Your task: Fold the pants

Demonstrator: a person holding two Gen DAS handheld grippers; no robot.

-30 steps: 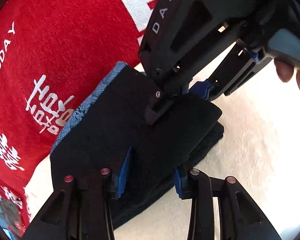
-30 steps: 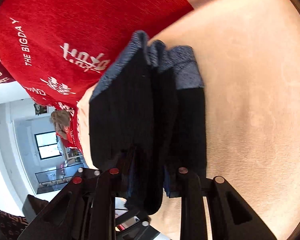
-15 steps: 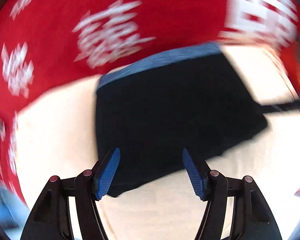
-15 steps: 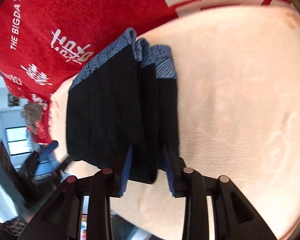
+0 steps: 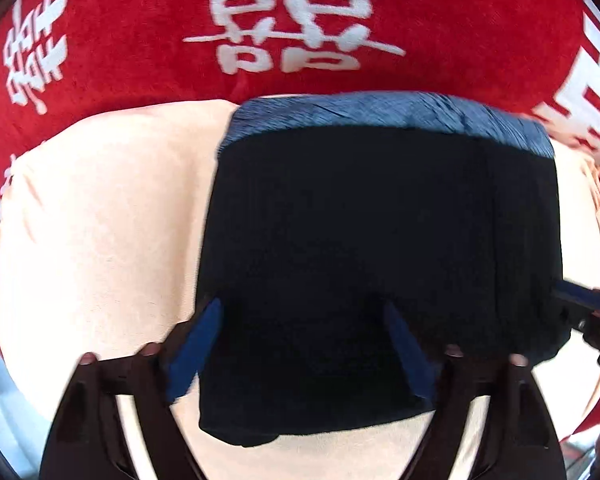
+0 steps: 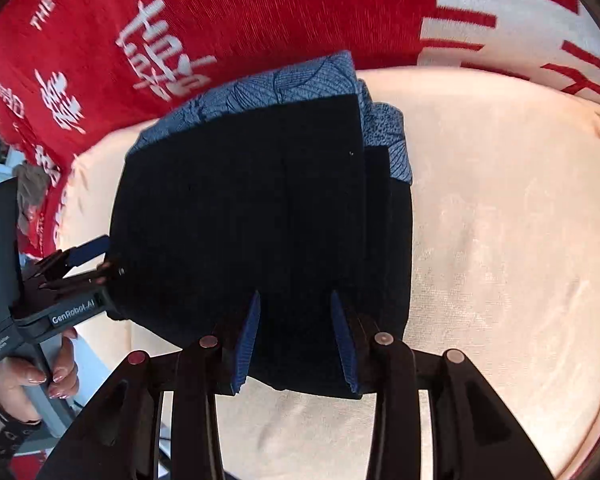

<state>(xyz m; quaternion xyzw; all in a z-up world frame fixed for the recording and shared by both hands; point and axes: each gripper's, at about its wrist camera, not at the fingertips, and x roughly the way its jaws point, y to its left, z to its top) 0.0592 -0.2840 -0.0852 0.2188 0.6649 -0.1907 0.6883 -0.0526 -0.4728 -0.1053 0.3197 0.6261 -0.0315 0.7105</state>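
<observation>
Pants (image 5: 380, 248) lie folded into a thick dark bundle on the cream cushion (image 5: 100, 220), their blue patterned band (image 5: 388, 114) turned toward the red blanket (image 5: 140, 32) with its white lettering. From my left gripper (image 5: 300, 344) I look straight down on the bundle: both blue pads (image 5: 194, 350) stand wide apart over its near edge, and the jaws have just been opening, so nothing is pinched between them, though the cloth lies under the gap. At the right edge of that view I catch the tip of my right gripper (image 5: 580, 312) beside the bundle's side.

From the right gripper (image 6: 296, 344) the stacked layers show along the bundle's right side, with the band at the far end (image 6: 284, 84). Its pads (image 6: 246, 344) stand partly apart over the near edge of the pants; I see a gap on each side and no cloth pressed between them. To the left, the left gripper (image 6: 96, 264) sits against the bundle's side, held by a hand (image 6: 32, 376) at its grip.
</observation>
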